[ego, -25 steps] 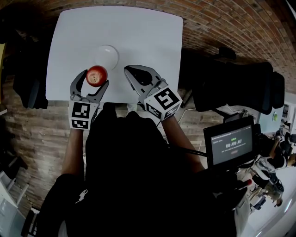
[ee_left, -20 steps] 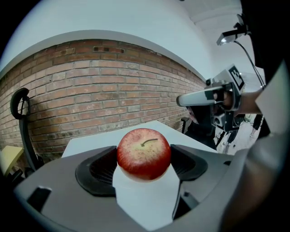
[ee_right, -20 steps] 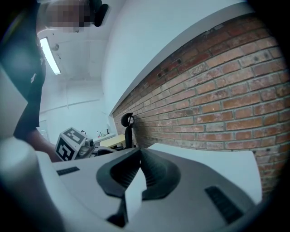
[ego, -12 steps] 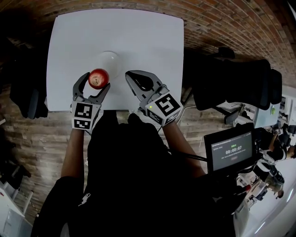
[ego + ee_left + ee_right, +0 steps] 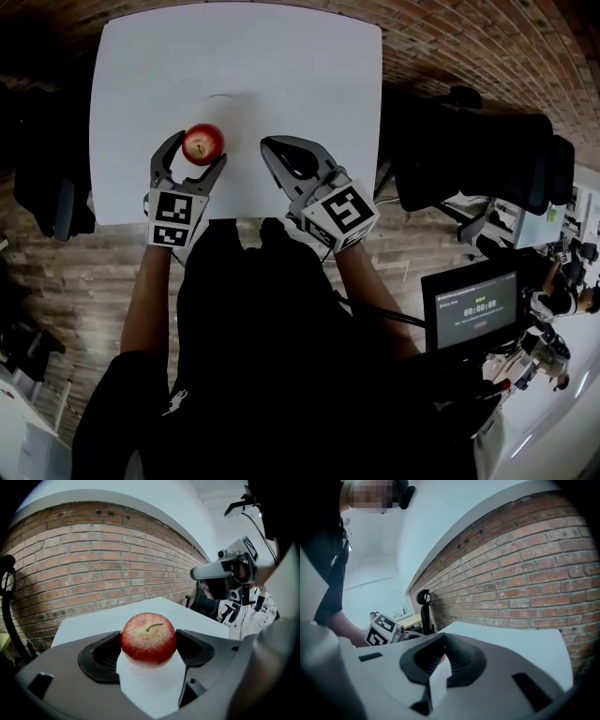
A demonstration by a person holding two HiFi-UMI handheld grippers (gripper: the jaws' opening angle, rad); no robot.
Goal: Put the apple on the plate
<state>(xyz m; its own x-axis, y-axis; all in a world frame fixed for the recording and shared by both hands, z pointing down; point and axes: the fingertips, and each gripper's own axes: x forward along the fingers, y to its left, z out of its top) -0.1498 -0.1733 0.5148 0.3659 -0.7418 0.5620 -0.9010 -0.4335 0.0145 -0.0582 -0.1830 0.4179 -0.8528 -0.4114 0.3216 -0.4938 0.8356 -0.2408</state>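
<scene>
Reaching out over the near edge of the white bench point(image 5: 281, 66), the two claws lie side by side with a gap between them. The left claw point(image 5: 199, 152) is clamped on the red apple point(image 5: 148, 637), one dark pad pressed against each side of the fruit, its stem pointing up. The right claw point(image 5: 442, 660) is closed with nothing in it, its pads drawn together. Just beyond the apple, the white plate point(image 5: 225, 97) shows only as a faint rim against the white bench top, nothing resting on it. Farther off, a black office chair point(image 5: 478, 159) stands to the right of the bench, and a brick wall point(image 5: 93, 559) rises behind the bench's far edge.
</scene>
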